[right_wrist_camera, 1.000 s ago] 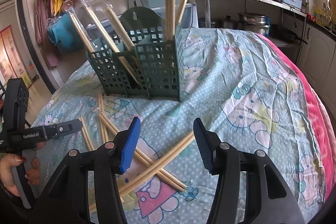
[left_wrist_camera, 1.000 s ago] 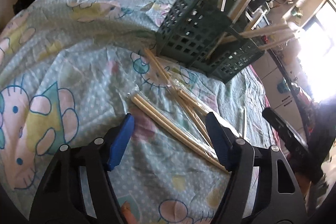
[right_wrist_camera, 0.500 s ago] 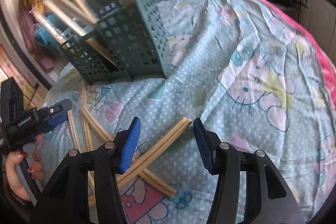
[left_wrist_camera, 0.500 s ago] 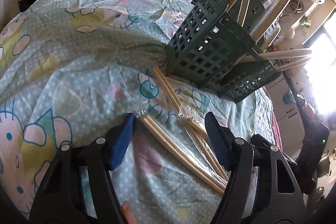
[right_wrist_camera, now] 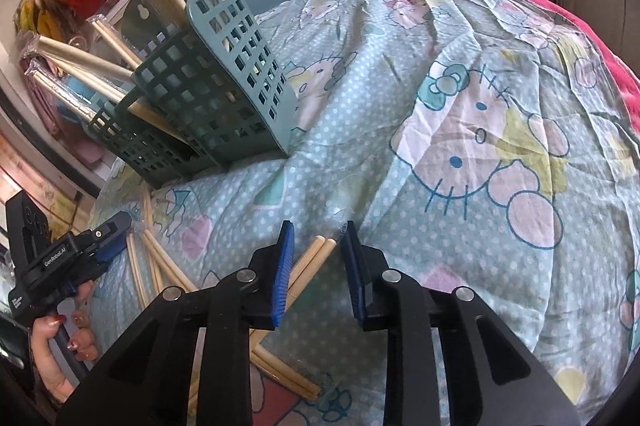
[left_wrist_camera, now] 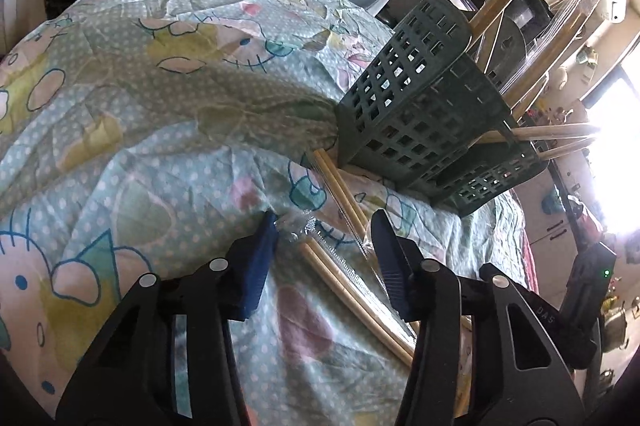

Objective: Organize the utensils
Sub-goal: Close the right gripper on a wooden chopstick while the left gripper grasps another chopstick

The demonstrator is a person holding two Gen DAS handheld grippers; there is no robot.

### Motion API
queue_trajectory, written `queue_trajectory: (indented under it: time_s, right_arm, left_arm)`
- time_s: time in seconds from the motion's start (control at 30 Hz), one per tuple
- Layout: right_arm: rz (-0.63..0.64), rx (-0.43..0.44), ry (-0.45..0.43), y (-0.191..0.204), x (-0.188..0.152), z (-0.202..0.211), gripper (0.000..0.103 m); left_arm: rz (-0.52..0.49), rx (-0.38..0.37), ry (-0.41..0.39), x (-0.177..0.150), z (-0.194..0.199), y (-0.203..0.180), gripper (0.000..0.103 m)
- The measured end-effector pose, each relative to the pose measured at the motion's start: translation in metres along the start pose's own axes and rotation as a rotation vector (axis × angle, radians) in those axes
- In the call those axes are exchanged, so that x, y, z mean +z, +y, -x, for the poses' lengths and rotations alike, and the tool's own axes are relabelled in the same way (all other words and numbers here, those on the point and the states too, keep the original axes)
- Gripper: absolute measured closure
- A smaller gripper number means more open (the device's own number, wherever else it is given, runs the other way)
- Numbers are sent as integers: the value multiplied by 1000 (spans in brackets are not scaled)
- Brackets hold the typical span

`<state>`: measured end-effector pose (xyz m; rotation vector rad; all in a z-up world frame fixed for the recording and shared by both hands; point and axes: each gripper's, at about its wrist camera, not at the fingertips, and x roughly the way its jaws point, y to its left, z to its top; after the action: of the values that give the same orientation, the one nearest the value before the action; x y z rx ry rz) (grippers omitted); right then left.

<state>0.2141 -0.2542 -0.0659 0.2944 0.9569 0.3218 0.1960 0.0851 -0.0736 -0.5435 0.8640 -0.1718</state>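
Between the blue pads of the right gripper [right_wrist_camera: 316,246], at the 6 o'clock side of the right wrist view, lay the upper end of a wrapped pair of chopsticks [right_wrist_camera: 316,252]. A second earlier that pair sat lower in the view and the pads stood well apart. The jaws had just been closing around the pair, but a gap showed on each side, so no grip was confirmed. The pair rested on the patterned cloth [right_wrist_camera: 480,106], with the green slotted caddy [right_wrist_camera: 224,98] at 10 o'clock, well apart from it.

In the left wrist view the left gripper [left_wrist_camera: 324,230] straddled the end of a second wrapped pair [left_wrist_camera: 340,278]. Its jaws had likewise just been closing; the left pad met the crumpled wrapper tip, while the right pad stood clear of the sticks. A third pair [left_wrist_camera: 340,190] ran from 12 o'clock toward the caddy's base and touched it. The caddy already held several upright and leaning pairs.

Judgement: both grippers were at the pre-grasp stage, and at least three pairs remained loose on the cloth, so the sorting was partly done.

Both grippers pointed steeply down at the cloth. The right had descended and rolled since the earlier view, tilting the caddy in its picture. The person's hand [right_wrist_camera: 60,350] held the left tool at 8 o'clock in the right view.
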Motion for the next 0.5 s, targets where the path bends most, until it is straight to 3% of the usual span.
queue_trajectory:
  time_s: [0.13, 0.27, 0.5]
  right_arm:
    - [0, -8, -8, 0, -1, 1, 83]
    - [-29, -9, -20, -2, -3, 2, 89]
    - [-56, 21, -46, -3, -4, 10, 93]
  left_arm:
    - [-21, 36, -10, -1, -1, 0, 74]
    - [18, 20, -5, 1, 0, 13, 90]
    - [43, -14, -5, 1, 4, 20, 97]
